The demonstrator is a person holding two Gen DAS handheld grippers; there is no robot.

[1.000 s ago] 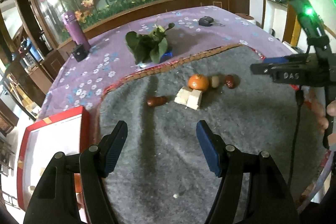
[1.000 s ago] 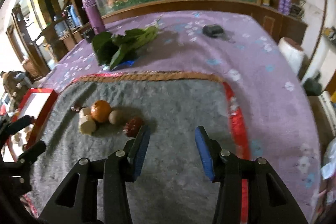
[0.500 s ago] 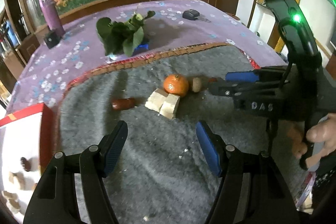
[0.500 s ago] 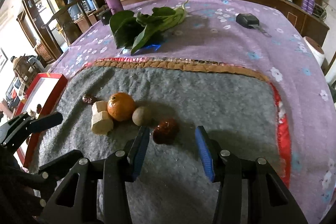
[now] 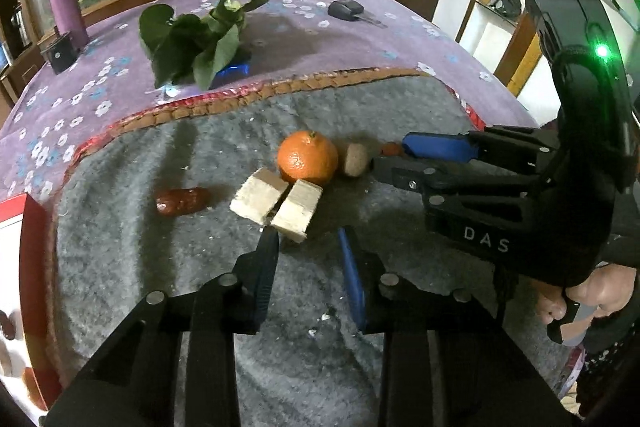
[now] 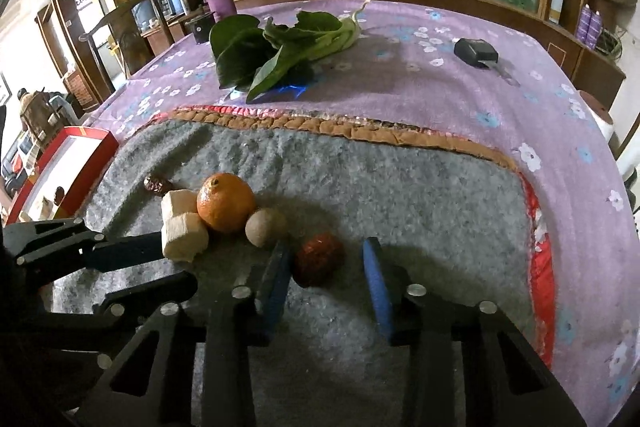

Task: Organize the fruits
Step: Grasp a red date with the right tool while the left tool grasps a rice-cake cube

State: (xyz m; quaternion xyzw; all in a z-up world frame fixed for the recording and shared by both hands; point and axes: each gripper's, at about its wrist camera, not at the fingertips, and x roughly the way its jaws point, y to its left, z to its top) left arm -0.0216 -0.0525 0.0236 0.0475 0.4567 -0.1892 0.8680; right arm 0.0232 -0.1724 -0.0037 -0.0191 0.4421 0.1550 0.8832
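On the grey mat [image 5: 168, 267] of your counter, most of the work is left: the orange [image 5: 307, 157], two pale chunks [image 5: 278, 202], the small brown fruit [image 5: 356, 159] and the long red date [image 5: 182, 201] lie clustered there, unsorted. A few pieces already sit in the red box [image 6: 66, 163] at the left edge. Your left claw [image 5: 308, 241] is closing just short of the nearer pale chunk, pinching nothing yet. Your right claw [image 6: 326, 263] is closing around the round red fruit [image 6: 319, 258]; one pad is at its side, the other stands apart, so no grip yet.
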